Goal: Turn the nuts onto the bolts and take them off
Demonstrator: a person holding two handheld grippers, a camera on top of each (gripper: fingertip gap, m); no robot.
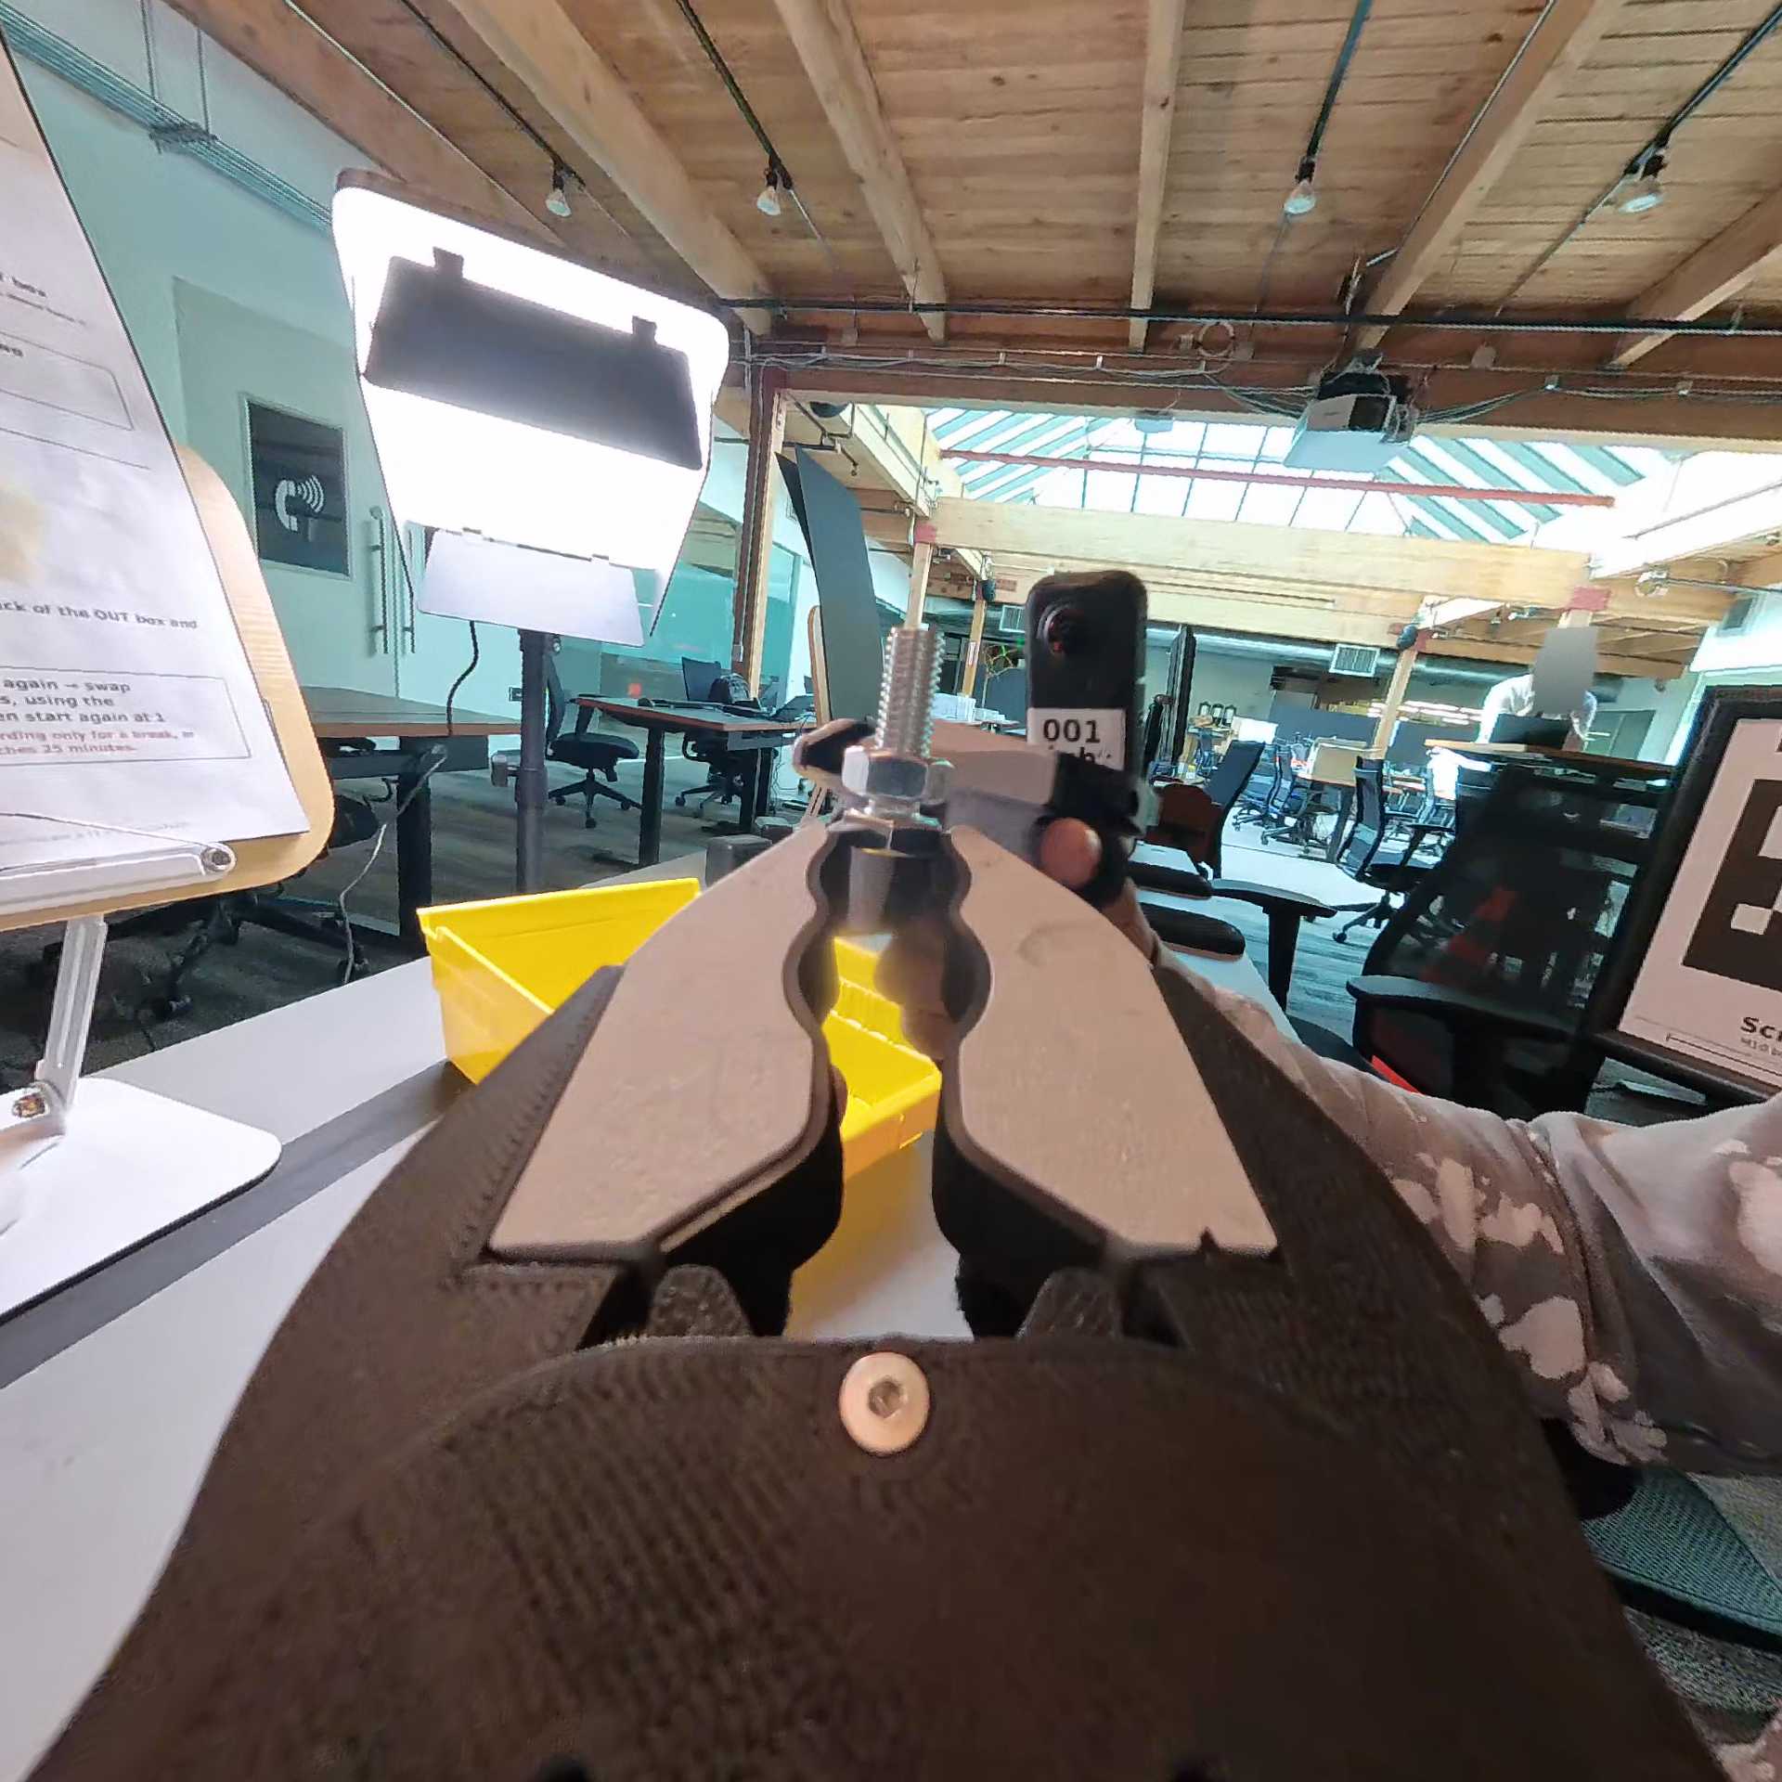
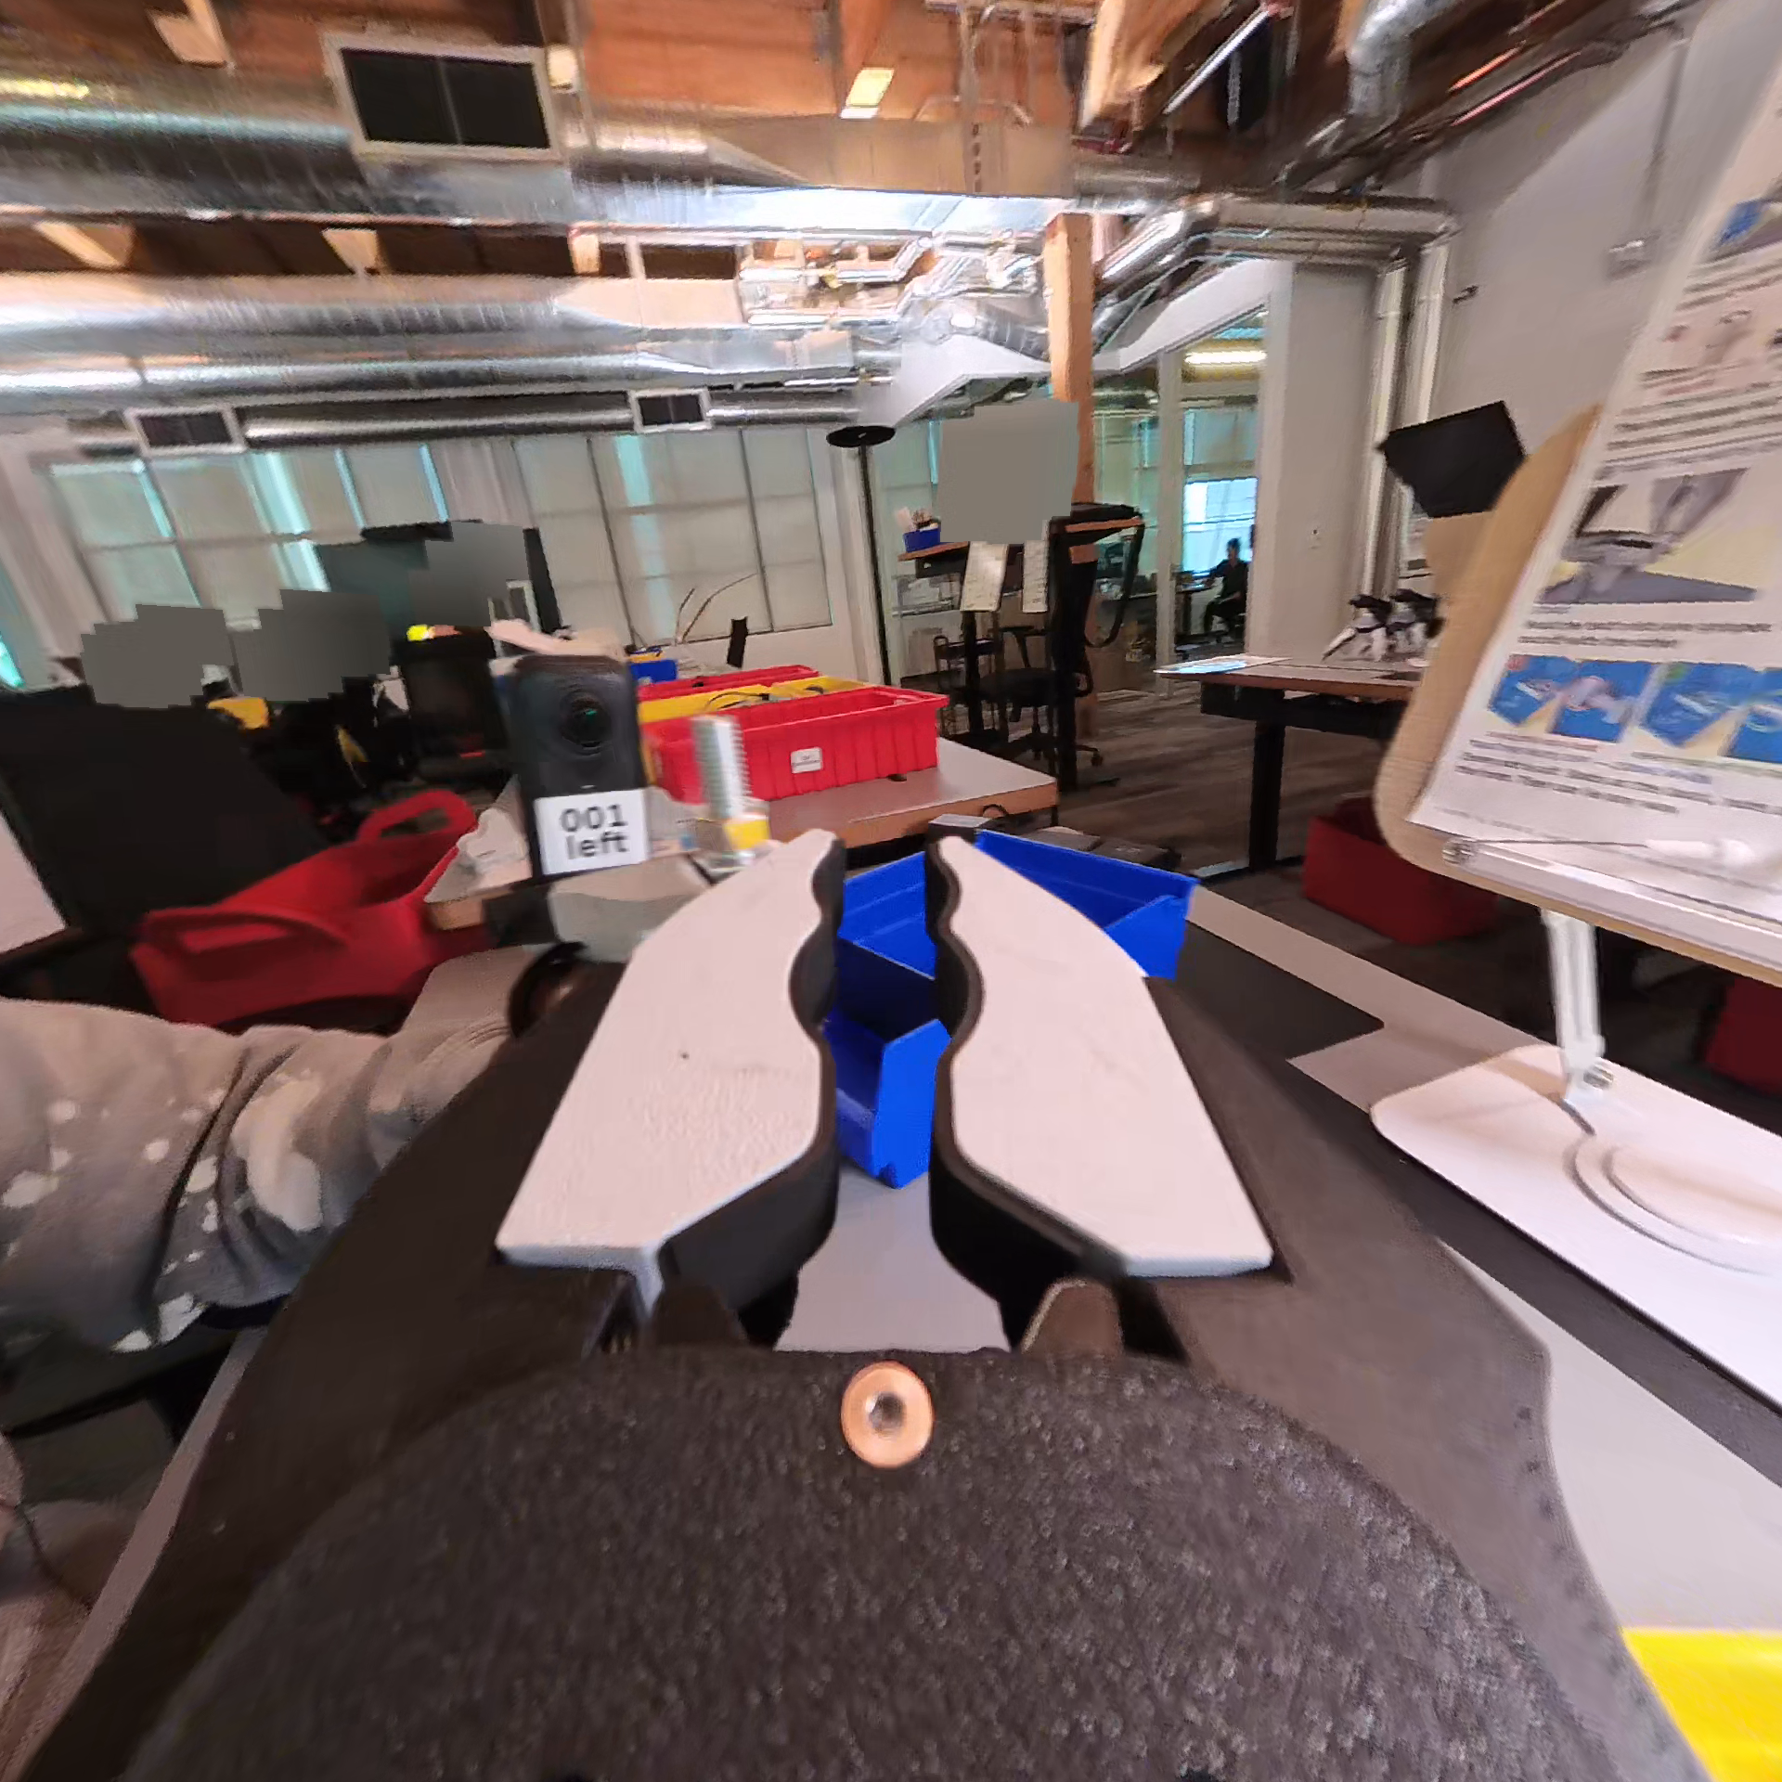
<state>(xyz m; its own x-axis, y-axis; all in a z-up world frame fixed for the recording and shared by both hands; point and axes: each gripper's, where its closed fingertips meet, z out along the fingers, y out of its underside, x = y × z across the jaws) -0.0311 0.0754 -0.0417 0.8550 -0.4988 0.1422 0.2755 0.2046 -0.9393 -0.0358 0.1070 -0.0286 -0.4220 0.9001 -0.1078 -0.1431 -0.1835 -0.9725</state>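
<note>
I keep my left gripper [image 1: 892, 849] pinched on the head of the upright silver threaded steel bolt [image 1: 906, 685] so its silver hex nut [image 1: 897, 771] sits exposed for turning, while my right gripper [image 2: 882, 858], fingers slightly apart and empty, hangs just beside it.

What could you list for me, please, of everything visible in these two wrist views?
bolt: one, silver, upright in the left tool's tips
nut: one, silver, threaded on the bolt, with the right tool's tips around it
yellow bin: one, on the table behind the left tool
blue bin: one, on the table ahead of the right tool
instruction stand: two, white sheets on wooden boards, one at each side
studio light: one, bright, behind the table
left tool: shut on the bolt
right tool: narrow gap between fingers
sleeve: grey patterned
</note>
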